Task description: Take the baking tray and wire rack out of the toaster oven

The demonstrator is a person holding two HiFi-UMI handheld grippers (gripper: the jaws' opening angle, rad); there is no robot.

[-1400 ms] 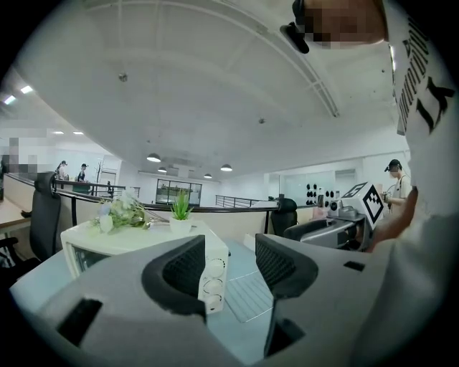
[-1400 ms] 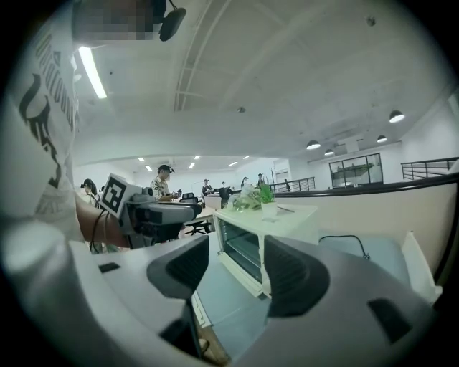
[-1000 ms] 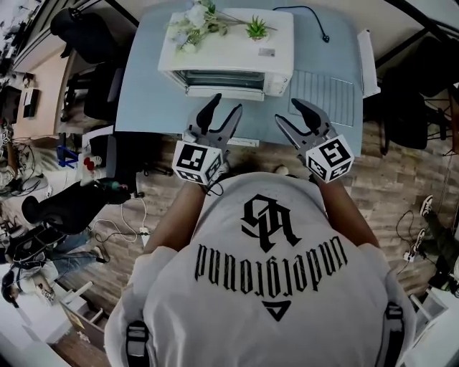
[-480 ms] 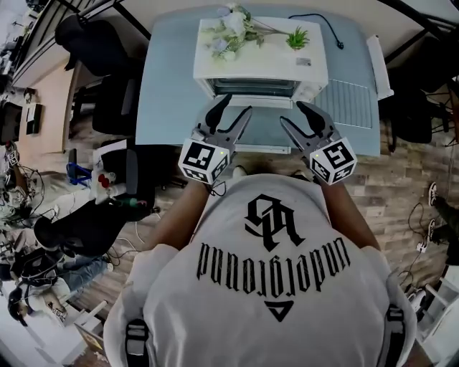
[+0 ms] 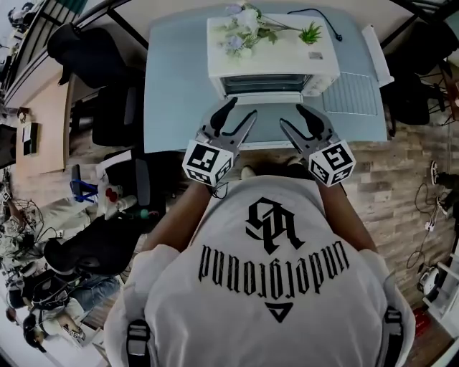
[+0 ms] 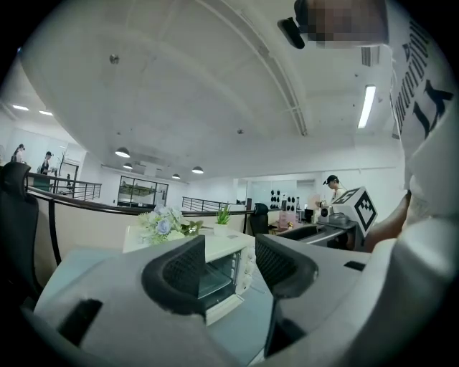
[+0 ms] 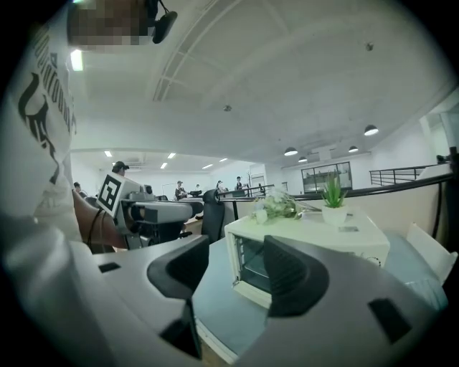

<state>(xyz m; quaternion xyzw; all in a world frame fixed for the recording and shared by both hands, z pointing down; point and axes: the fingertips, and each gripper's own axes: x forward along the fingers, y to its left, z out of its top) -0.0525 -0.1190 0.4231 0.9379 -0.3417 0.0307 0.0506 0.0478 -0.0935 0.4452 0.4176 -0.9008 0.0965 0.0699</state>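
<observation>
A white toaster oven [image 5: 272, 64] stands at the back of the blue-grey table [image 5: 179, 86], flowers and a small green plant on its top. Its dark front faces me; the baking tray and wire rack do not show, and I cannot tell whether the door is open. My left gripper [image 5: 242, 107] and right gripper [image 5: 290, 115] hover side by side over the table's front edge, just short of the oven, both open and empty. The left gripper view has the oven [image 6: 215, 240] framed between the left gripper's [image 6: 231, 269] jaws. In the right gripper view the oven [image 7: 315, 229] sits beyond the right gripper [image 7: 237, 276].
A pale gridded sheet [image 5: 351, 93] lies flat on the table right of the oven, with a white panel [image 5: 376, 54] beyond it. A black cable [image 5: 315, 11] runs behind the oven. Black chairs [image 5: 93, 57] stand left of the table. People stand at distant desks.
Both grippers have come forward over the table's front edge toward the oven, which now sits squarely ahead. Their jaws stay as wide as before.
</observation>
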